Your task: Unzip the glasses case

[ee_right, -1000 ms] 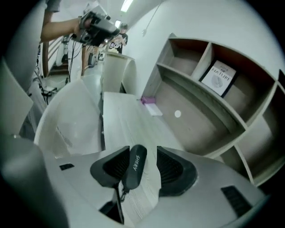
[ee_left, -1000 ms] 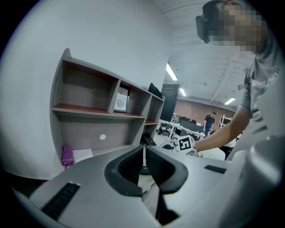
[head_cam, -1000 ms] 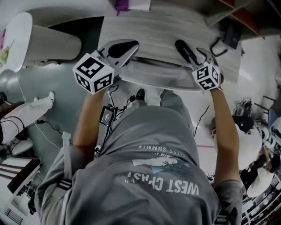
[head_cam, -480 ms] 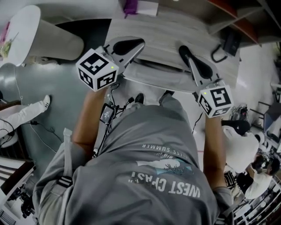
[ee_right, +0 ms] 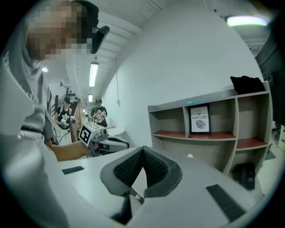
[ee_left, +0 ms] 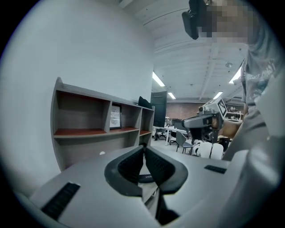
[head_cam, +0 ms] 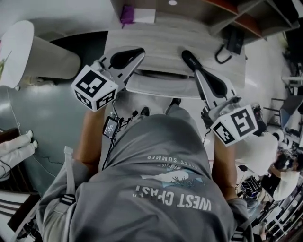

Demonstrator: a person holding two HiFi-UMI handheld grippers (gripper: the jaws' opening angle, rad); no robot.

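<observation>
No glasses case shows in any view. Over the grey wood table [head_cam: 161,42] my left gripper [head_cam: 141,51] is held up level; in the left gripper view [ee_left: 144,148] its dark pads meet at the tips, shut on nothing I can see. My right gripper [head_cam: 185,53] is raised at the right, its marker cube [head_cam: 235,125] near the person's elbow. In the right gripper view [ee_right: 143,149] its pads are pressed together with nothing between them. Each gripper faces the other across the person's chest: the right one [ee_left: 207,119], the left one [ee_right: 107,143].
A shelf unit [ee_right: 213,133] with a framed print [ee_right: 200,119] stands against the wall behind the table. A purple and white box [head_cam: 137,14] lies at the table's far edge. A black bag [head_cam: 234,40] hangs at the right. A white round seat [head_cam: 28,47] stands left. People stand far off [ee_right: 99,116].
Both grippers have risen off the table. The right one came up much further and swung back toward the person's right side; the left one lifted a little.
</observation>
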